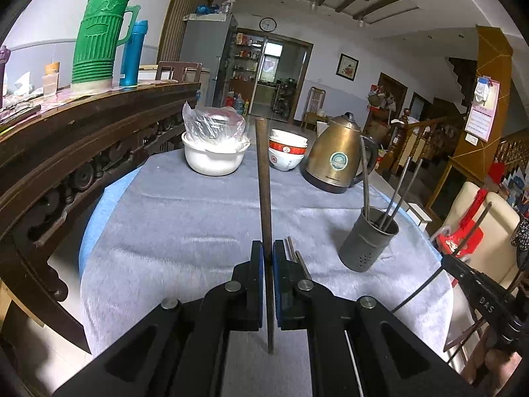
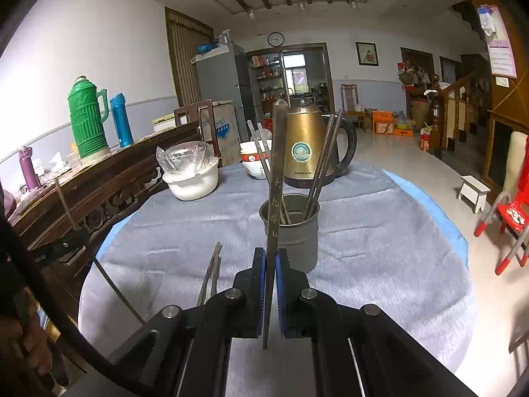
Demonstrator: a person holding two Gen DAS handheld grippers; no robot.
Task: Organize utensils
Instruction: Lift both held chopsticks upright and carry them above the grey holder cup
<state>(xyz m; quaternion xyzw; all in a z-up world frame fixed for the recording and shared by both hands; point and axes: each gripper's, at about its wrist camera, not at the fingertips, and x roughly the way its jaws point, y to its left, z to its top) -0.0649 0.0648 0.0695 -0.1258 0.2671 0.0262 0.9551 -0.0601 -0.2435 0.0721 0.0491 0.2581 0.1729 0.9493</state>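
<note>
My left gripper (image 1: 267,246) is shut on a brown wooden chopstick (image 1: 263,178) that stands upright between its blue pads. To its right on the grey cloth stands a grey metal utensil holder (image 1: 368,240) with several metal chopsticks in it. Two more chopsticks (image 1: 296,253) lie just right of the left fingers. My right gripper (image 2: 270,253) is shut on a flat grey metal utensil (image 2: 276,172) with engraved characters, held upright just in front of the holder (image 2: 292,235). The loose chopsticks (image 2: 211,271) lie to its left.
At the back of the round table (image 1: 165,231) stand a brass kettle (image 1: 335,155), stacked bowls (image 1: 287,152) and a white pot (image 1: 213,157) with a plastic bag. A carved wooden sideboard (image 1: 66,139) with a green thermos (image 1: 99,36) runs along the left. A red chair (image 2: 510,218) stands on the right.
</note>
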